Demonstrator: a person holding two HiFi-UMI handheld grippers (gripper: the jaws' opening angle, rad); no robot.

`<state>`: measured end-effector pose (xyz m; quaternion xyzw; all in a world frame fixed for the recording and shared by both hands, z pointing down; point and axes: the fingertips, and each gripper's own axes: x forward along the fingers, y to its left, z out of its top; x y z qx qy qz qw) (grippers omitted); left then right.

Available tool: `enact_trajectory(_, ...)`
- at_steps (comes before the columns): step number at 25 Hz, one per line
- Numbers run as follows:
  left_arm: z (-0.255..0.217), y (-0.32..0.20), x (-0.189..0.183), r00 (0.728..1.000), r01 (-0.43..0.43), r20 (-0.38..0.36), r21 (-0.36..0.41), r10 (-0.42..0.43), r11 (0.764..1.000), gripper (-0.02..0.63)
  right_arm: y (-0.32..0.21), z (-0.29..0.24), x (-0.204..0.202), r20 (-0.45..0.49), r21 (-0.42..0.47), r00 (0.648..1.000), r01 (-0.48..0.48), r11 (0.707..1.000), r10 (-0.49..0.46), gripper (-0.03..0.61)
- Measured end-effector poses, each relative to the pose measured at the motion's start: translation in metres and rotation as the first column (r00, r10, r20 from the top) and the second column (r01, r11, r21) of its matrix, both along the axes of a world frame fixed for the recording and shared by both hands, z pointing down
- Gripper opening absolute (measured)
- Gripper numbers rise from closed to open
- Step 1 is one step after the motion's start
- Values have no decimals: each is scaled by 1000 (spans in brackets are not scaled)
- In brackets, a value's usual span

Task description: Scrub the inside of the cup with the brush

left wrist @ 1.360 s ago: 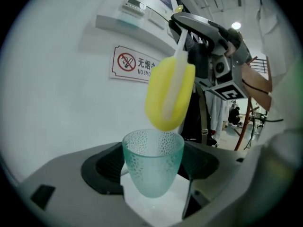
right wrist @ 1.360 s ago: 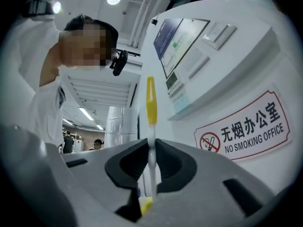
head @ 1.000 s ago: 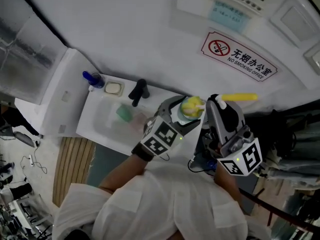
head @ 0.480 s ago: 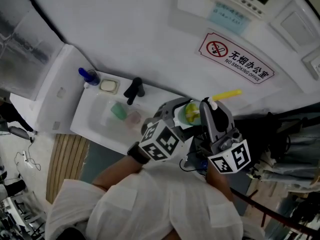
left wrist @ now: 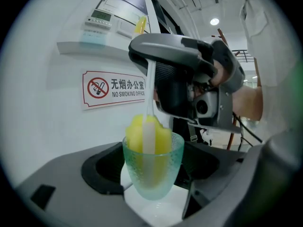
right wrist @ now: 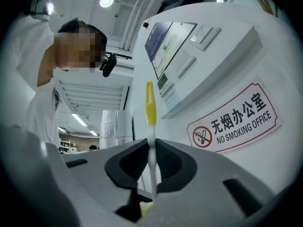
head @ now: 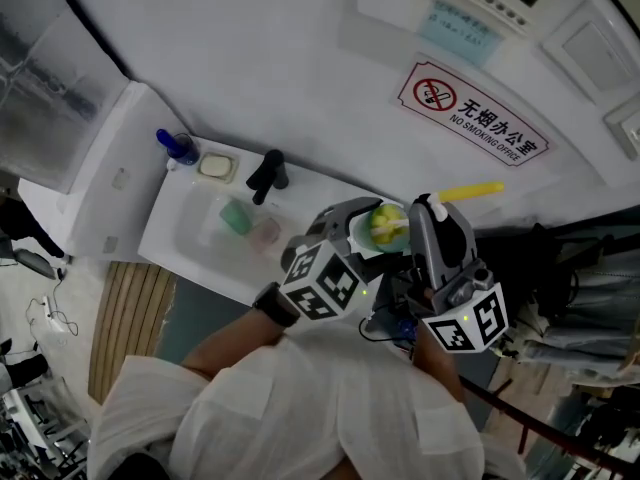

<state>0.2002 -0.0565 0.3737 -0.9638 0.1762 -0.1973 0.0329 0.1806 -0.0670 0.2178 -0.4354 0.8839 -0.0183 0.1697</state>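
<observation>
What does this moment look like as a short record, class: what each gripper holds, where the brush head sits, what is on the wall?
Left gripper: jaws closed on the upright pale green textured glass cup
Right gripper: jaws closed on the thin white brush handle with a yellow tip
Brush head: yellow sponge, inside the cup, top above the rim
Wall: white no-smoking sign with red border

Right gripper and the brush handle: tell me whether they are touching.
Touching. The right gripper view shows the right gripper with its jaws closed from both sides on the thin white handle of the brush, with no gap at either pad.
</observation>
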Motion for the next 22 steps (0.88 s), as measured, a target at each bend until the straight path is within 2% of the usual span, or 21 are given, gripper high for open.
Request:
enact_trajectory(8,11,-2,-6,1000,17,16,-24,-17,1000,351,6,-24,13,91,36,996,2,999,-6,38)
enact_trajectory(12,11,-7,-10,999,32,11,-24,-32,999,351,7,-29,13,103,46,994,16,999,-21,38)
enact_trajectory(22,5,-11,-12,999,45,-7,-22,-45,999,351,0,1,2,86,-39,995,56,998,-52,40)
